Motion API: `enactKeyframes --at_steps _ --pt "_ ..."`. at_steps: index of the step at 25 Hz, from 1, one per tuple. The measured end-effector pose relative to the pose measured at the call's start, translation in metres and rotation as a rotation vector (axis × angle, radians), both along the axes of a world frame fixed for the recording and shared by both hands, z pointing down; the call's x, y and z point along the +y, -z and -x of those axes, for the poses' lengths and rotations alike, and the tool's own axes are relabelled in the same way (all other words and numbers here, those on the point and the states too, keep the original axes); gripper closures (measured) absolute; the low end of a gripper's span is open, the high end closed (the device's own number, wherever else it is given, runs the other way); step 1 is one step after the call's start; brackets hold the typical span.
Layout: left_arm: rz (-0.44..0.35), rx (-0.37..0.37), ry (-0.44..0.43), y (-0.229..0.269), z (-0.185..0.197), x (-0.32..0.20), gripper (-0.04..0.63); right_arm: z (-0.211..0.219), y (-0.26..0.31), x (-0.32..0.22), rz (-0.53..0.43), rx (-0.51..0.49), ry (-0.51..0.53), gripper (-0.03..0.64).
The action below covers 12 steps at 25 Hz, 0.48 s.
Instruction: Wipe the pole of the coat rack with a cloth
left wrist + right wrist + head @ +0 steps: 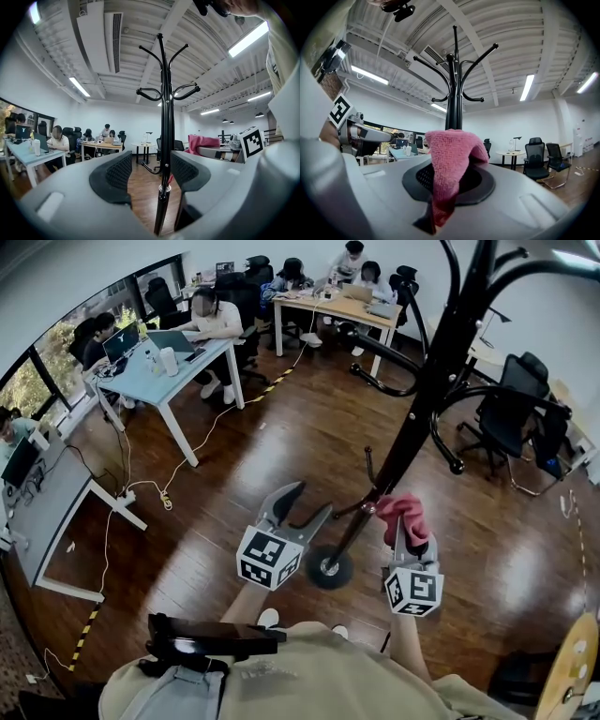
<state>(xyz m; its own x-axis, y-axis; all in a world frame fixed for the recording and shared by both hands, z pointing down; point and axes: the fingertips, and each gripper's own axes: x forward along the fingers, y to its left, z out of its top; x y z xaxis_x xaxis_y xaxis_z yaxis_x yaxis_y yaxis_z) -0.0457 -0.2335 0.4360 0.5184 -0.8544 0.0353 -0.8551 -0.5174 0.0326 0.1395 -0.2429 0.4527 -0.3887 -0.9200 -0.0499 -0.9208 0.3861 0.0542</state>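
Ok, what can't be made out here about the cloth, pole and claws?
- Right gripper view: the pink cloth, clamped in the right claw, hides the pole behind it; contact cannot be told.
- Head view: the top edge cuts off the coat rack above its hooks.
- Left gripper view: the open left claw hides the pole's base.

Khaki top [309, 676], with a black gadget [214, 640] sitting on it around 7 o'clock. Left gripper [307, 500] and right gripper [405, 532] are both pale grey plastic. Each has a black-and-white marker cube [269, 559], plus black dimpled pads [117, 176] inside.
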Motion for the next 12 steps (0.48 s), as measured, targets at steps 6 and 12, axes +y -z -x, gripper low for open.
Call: enactKeyframes --at_steps 6,12 --pt "-0.007 0.003 -0.007 0.0023 -0.0036 -0.0060 0.354 -0.0007 -0.0019 -0.0066 0.002 0.000 -0.002 0.569" --pt "0.017 0.008 0.011 -0.0037 -0.0045 -0.0068 0.354 -0.0045 -0.0046 -0.0077 0.015 0.003 0.008 0.569"
